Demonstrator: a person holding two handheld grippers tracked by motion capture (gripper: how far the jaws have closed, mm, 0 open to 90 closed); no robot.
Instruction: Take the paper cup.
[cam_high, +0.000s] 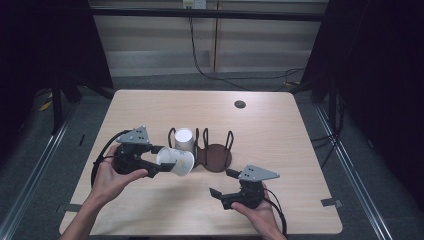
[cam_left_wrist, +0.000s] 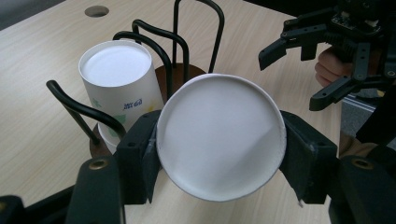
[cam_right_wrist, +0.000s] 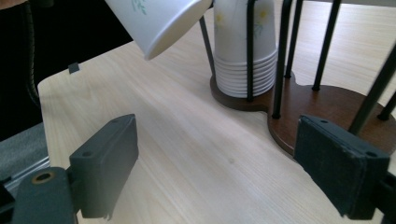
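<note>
My left gripper (cam_high: 159, 160) is shut on a white paper cup (cam_high: 176, 161) that it holds on its side just above the table, left of the holder. In the left gripper view the cup's round bottom (cam_left_wrist: 220, 135) sits squeezed between both pads. A stack of upturned paper cups (cam_high: 184, 140) stands in the left bay of a wire cup holder (cam_high: 217, 156) with a brown wooden base. My right gripper (cam_high: 221, 182) stays open near the front edge, its jaws wide apart and turned toward the holder base (cam_right_wrist: 322, 105). The held cup (cam_right_wrist: 159, 21) hangs at the top of that view.
The light wooden table (cam_high: 280, 130) has a round cable hole (cam_high: 240, 104) near its far edge. The holder's right bay has no cups in it. Beyond the table, cables run across the dark floor.
</note>
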